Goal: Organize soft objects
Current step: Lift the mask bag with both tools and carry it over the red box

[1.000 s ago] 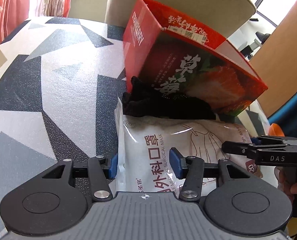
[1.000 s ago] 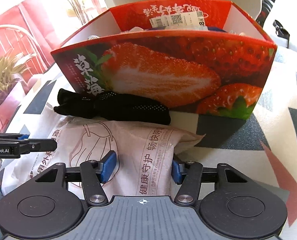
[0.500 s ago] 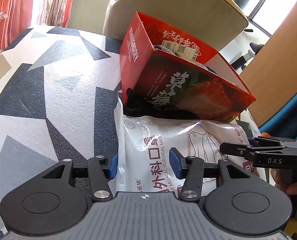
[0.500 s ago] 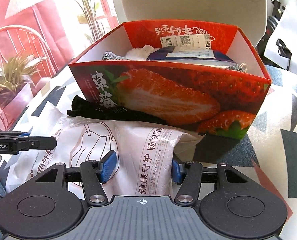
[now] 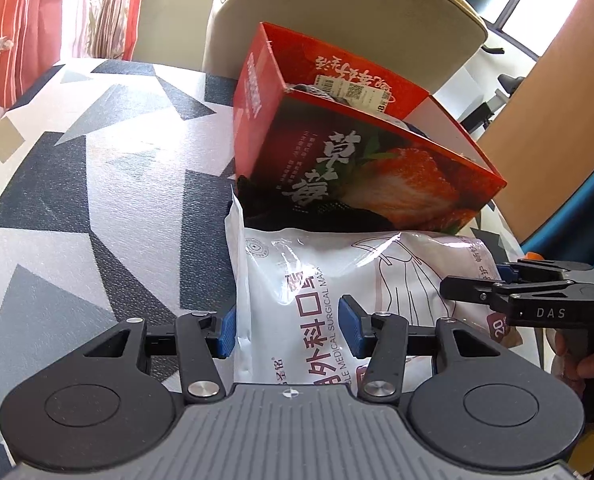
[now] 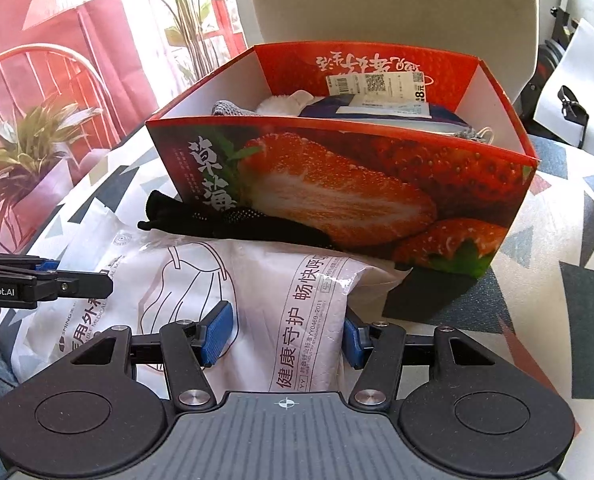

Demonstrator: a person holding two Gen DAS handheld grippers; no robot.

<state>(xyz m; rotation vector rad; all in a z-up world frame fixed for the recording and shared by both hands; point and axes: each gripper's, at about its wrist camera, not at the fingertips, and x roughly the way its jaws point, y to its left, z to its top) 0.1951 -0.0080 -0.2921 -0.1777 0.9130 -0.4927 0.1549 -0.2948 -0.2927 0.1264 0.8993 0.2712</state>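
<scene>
Right wrist view: white plastic pack of surgical masks (image 6: 257,300) clamped at one end between blue pads of right gripper (image 6: 285,332), black knitted glove (image 6: 233,224) wedged between pack and red strawberry-printed cardboard box (image 6: 337,200) directly ahead, box already holding grey and white soft items. Left wrist view: left gripper (image 5: 289,330) clenched on pack's other end, patterned grey-and-white tablecloth (image 5: 97,200) underneath, beige chair back (image 5: 337,20) behind box.

We see a tablecloth (image 5: 77,200) patterned in grey, black and white triangles covering the surface. At the far edge stands a beige chair (image 5: 337,12) with a padded back. Far left hangs a red-and-white curtain (image 5: 13,20). To the left, in the right wrist view, a potted plant (image 6: 21,152) spreads green leaves.
</scene>
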